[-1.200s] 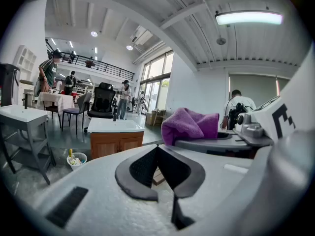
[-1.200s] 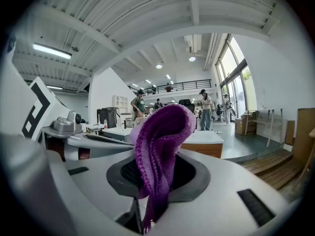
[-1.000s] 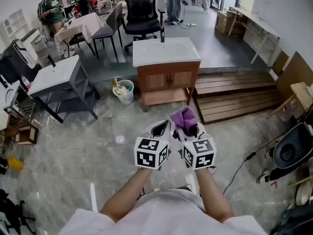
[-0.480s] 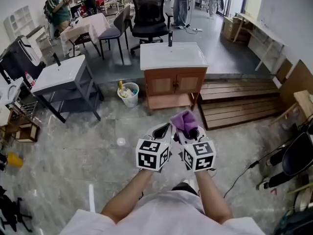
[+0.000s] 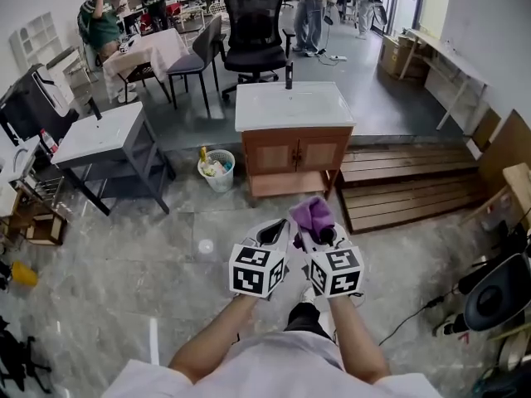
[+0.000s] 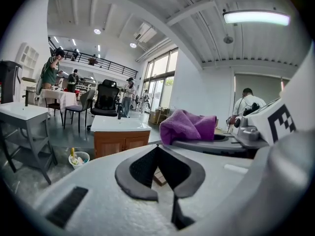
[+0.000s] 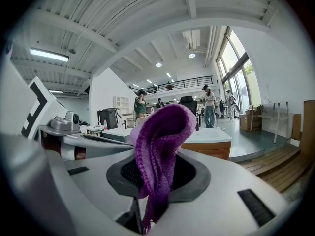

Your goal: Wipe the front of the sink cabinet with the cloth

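A wooden sink cabinet (image 5: 295, 157) with a white basin top and two doors stands ahead on the floor, also in the left gripper view (image 6: 119, 139). My right gripper (image 5: 319, 227) is shut on a purple cloth (image 5: 313, 213), which bunches up above its jaws (image 7: 160, 146). My left gripper (image 5: 272, 232) is beside it, shut with nothing between its jaws. Both grippers are held close together in front of me, well short of the cabinet front.
A small bin (image 5: 216, 168) with rubbish stands left of the cabinet. Wooden pallets (image 5: 406, 181) lie to its right. A grey table (image 5: 101, 135) is at the left, chairs (image 5: 253, 25) behind, and people stand in the background. A cable (image 5: 415, 309) runs across the floor at right.
The view has shifted slightly; the cabinet sits a little closer and more central. Both grippers stay together, the cloth still in the right one.
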